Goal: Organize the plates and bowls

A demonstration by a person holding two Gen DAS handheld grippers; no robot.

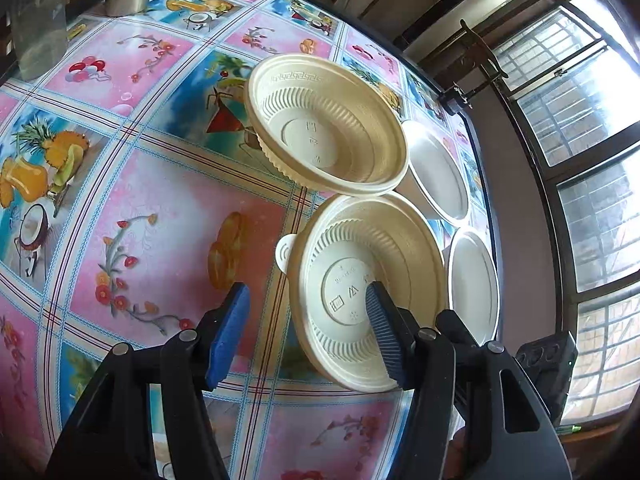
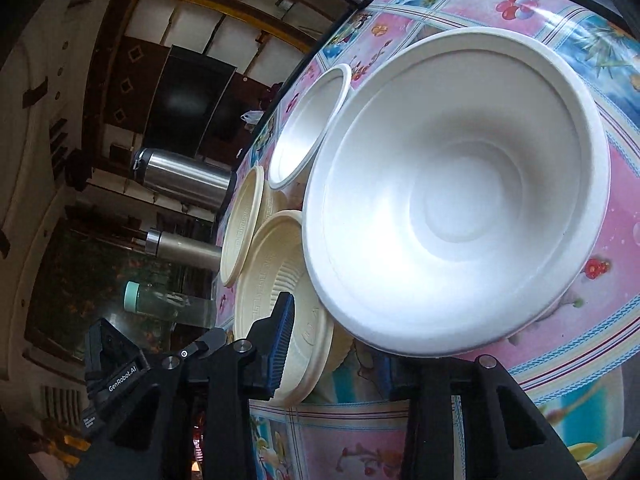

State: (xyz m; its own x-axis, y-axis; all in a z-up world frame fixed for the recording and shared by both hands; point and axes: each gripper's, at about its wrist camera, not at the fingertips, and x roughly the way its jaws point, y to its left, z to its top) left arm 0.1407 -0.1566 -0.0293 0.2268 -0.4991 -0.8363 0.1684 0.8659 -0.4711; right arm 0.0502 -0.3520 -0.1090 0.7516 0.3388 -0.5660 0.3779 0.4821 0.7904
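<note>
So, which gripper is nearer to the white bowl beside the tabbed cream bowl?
Right. The right gripper sits at the white bowl's near rim; the left gripper straddles the neighbouring cream bowl's rim, one finger inside it.

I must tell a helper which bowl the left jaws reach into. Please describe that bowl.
On the flowered pink and blue tablecloth stand two ribbed cream plastic bowls and two smooth white bowls. It is the nearer cream bowl, beside the white pair at the window edge. Only it has a small white tab at its rim.

Two cream ribbed bowls beside two white bowls, all upright.
</note>
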